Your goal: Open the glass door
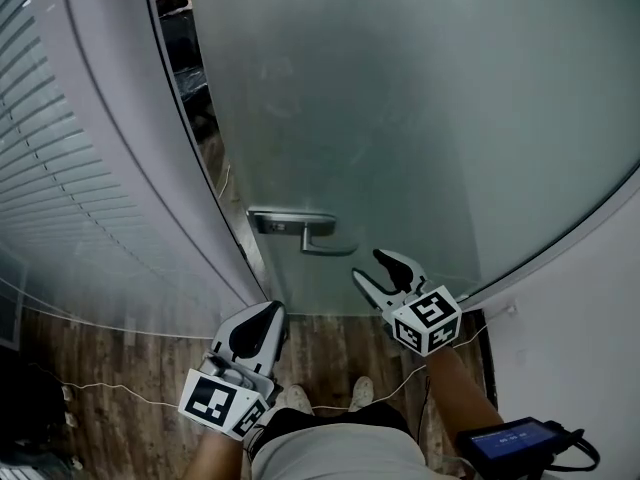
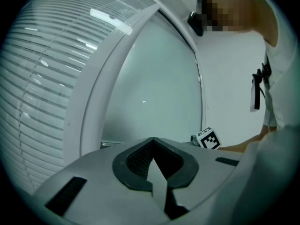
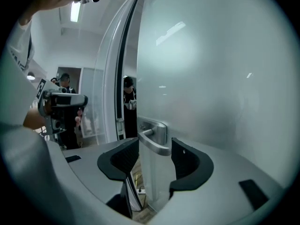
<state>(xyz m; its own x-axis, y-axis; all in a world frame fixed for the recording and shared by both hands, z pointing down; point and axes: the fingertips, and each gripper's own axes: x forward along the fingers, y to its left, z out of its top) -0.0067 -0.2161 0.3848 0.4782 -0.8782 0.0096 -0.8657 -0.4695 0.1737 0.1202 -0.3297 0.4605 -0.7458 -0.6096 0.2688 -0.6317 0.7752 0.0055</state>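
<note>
Frosted glass door (image 1: 420, 118) w/ silver metal lever handle (image 1: 315, 236) stands ajar, a dark gap along its left edge beside the white door frame (image 1: 150, 168). Right gripper (image 1: 372, 266) is released: jaws wide apart, lever's end btwn them, pads not pressing it. Left gripper (image 1: 266, 313) is clenched on nothing, jaws together, low by the frame's foot, apart from the handle. Brown wood floor (image 1: 330, 353) below.

Dim, cool, even light throughout; a ceiling strip (image 3: 75, 11) glows, soft glare streaks the frosted door (image 3: 211, 78), and both gripper views bend strongly and darken to black at their corners
</note>
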